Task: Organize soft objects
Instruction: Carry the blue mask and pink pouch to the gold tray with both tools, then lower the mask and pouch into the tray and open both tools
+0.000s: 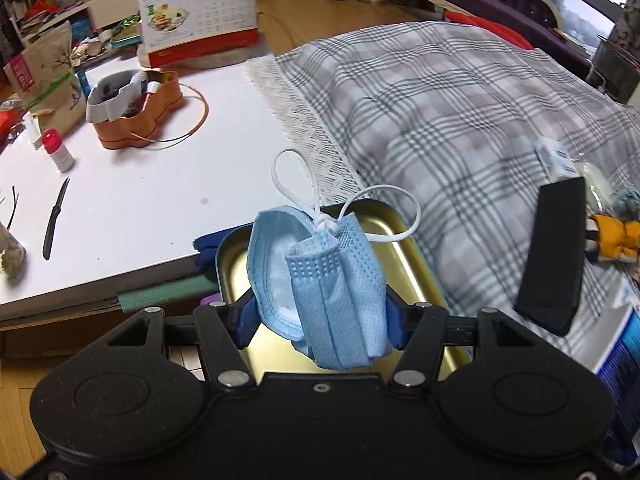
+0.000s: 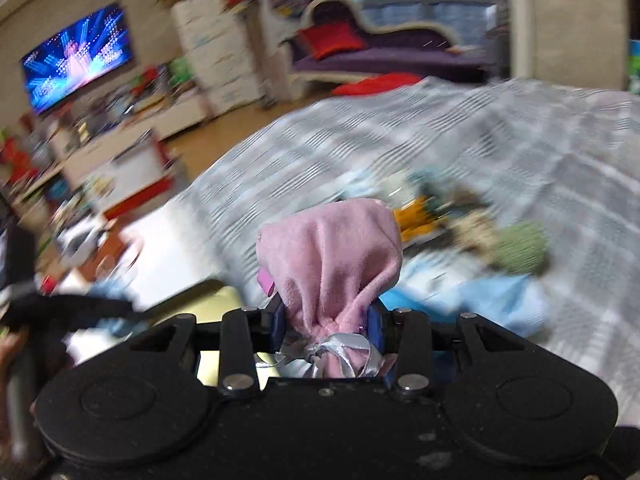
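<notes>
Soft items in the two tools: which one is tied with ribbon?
The pink plush pouch in the right tool; silver ribbon cinches its neck. The left tool's blue face mask has only knotted ear loops.

Cluttered living room, wood floor (image 1: 304, 28).
White tabletop (image 1: 168, 200) beside plaid-covered bed (image 1: 460, 120); purple chaise (image 2: 380, 56) under window (image 2: 432, 12); wall TV (image 2: 76, 60) lit.

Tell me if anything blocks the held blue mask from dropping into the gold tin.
Nothing visible does. The folded blue mask hangs in the left gripper directly above the gold tin, whose visible floor looks bare.
</notes>
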